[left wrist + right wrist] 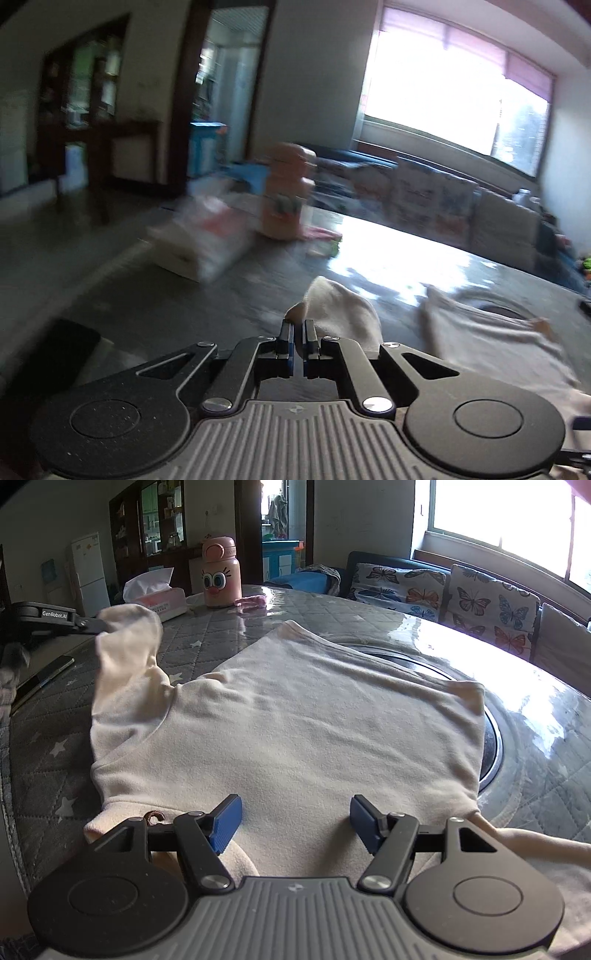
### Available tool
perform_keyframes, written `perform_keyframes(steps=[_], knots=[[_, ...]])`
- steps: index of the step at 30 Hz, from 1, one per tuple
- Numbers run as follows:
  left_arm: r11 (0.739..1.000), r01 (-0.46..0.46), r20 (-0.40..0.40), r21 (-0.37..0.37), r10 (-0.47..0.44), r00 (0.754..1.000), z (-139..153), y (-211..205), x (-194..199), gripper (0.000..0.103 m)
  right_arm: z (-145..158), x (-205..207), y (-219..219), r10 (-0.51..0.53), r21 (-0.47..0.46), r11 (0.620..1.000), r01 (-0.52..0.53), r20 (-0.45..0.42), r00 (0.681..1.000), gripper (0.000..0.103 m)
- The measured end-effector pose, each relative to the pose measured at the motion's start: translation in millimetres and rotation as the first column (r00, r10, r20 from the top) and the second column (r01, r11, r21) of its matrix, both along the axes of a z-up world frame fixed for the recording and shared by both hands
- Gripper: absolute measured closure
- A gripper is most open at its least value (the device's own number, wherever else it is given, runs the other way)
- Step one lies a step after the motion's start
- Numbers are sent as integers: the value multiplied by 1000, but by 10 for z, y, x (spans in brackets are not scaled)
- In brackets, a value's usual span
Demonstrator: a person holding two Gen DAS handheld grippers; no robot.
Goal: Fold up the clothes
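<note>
Fold is barely started. Your cream top [291, 716] lies mostly flat on the bench [48, 716], body spread out, hem toward the far edge, collar end at the near edge right under your right hand-held gripper [295, 821]. Only one sleeve [125, 646] is off the surface; the body is not yet folded, and the other sleeve runs off toward the near right corner, unfolded as far as the right wrist view shows.

Your left hand-held gripper [298, 334] has its jaws pinched together on the sleeve cuff [332, 306]; the right wrist view shows it [90, 624] holding that cuff up above the left edge of the bench, sleeve hanging from it down to the shoulder. Left wrist view is blurred, so the exact bite on the cloth is hard to read.

Your right hand-held gripper is wide open, holding nothing, blue pads [225, 823] hovering just over the collar area of the top. Touching or not, cannot tell.

Left to do, judging from this: lay that sleeve across the body, do the other sleeve, then fold the body.

Pink bottle [220, 576] and tissue box [157, 598] sit near the far left edge, well apart from the top. A phone [44, 679] lies by the left edge, under the lifted sleeve side.
</note>
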State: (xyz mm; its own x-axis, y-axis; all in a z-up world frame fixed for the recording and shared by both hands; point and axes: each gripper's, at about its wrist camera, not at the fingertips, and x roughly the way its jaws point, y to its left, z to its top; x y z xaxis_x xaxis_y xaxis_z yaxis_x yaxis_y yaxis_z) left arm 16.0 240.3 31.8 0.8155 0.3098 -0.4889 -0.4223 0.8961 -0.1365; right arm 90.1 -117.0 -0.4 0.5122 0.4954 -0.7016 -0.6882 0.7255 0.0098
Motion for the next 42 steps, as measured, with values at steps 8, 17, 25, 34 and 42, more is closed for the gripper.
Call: perform_keyframes(steps=[8,17,25,34,42], knots=[[997,-83,-115,3,83,990,-326,437,-29,98,10,5,5,1,-11,1000,-1,-3,1000,35],[997,-59,-144,-44,52,988,-403,446,-84,95,148,-29,294,83,-45,996,-82,24,996,35],[994,-62,-135,-92,50,990,-352,414,-210,71,170,-152,884,221,-20,975,-220,22,975,35],[988,-83,-126,-132,66,990,-392,368,-229,67,80,-270,1042,260,-46,965,-259,18,966,35],[982,-151,-134,-118,135,982,-403,379,-79,90,174,-260,898,228,-14,974,-228,22,973,35]])
